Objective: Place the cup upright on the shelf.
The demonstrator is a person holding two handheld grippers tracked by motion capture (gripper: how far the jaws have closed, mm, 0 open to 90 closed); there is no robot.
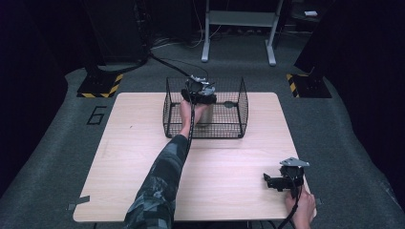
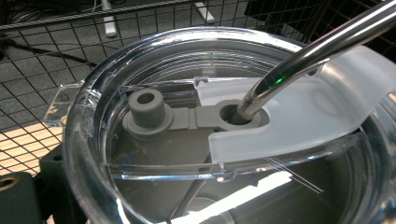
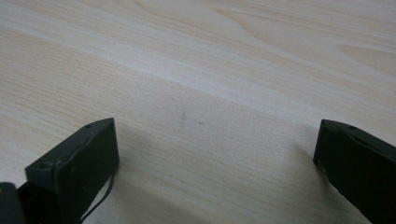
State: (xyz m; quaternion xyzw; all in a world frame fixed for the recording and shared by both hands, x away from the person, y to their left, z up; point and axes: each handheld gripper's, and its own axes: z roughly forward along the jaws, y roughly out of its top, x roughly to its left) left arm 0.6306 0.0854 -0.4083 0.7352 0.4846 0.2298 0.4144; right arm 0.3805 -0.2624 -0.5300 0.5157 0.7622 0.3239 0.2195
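Observation:
A steel tumbler stands inside the black wire basket at the far middle of the table. Its clear lid carries a grey rubber stopper and a metal straw that leans up to the right. My left gripper is down in the basket around the tumbler's top. One of its fingers presses against the cup's wall, and the other is hidden. My right gripper rests low over bare wood near the front right corner, open with nothing between its jaws.
The wooden table sits on grey carpet marked with a "6". A white stand's legs rise behind the basket. Two yellow-and-black striped bases flank the table's far corners.

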